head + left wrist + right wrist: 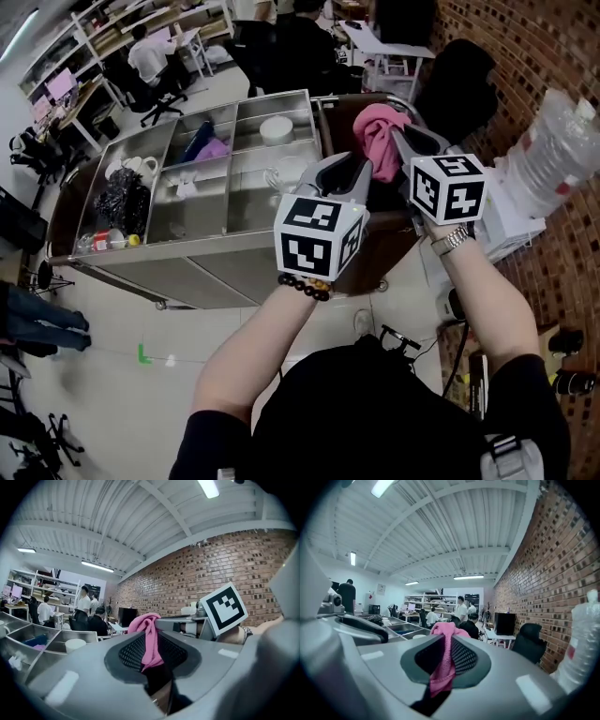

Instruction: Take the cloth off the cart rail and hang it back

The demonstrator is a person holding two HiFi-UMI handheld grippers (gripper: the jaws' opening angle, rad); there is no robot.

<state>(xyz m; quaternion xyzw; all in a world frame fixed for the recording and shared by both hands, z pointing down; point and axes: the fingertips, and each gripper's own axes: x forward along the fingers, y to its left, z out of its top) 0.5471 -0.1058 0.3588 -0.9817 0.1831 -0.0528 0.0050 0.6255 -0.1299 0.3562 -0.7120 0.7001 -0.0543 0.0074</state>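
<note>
The cart (pixel 187 253) lies ahead of and below both my grippers, with its rail (pixel 394 97) just beyond the jaws. The pink cloth (pixel 378 131) is off the rail and bunched up at my jaw tips. My left gripper (pixel 349 173) is clamped on one fold, and my right gripper (pixel 412 142), close beside it, pinches another. To rehang it well, I reckon I should draw the grips apart to spread the cloth, carry it over the rail, lower it until it drapes evenly, and only then release.
</note>
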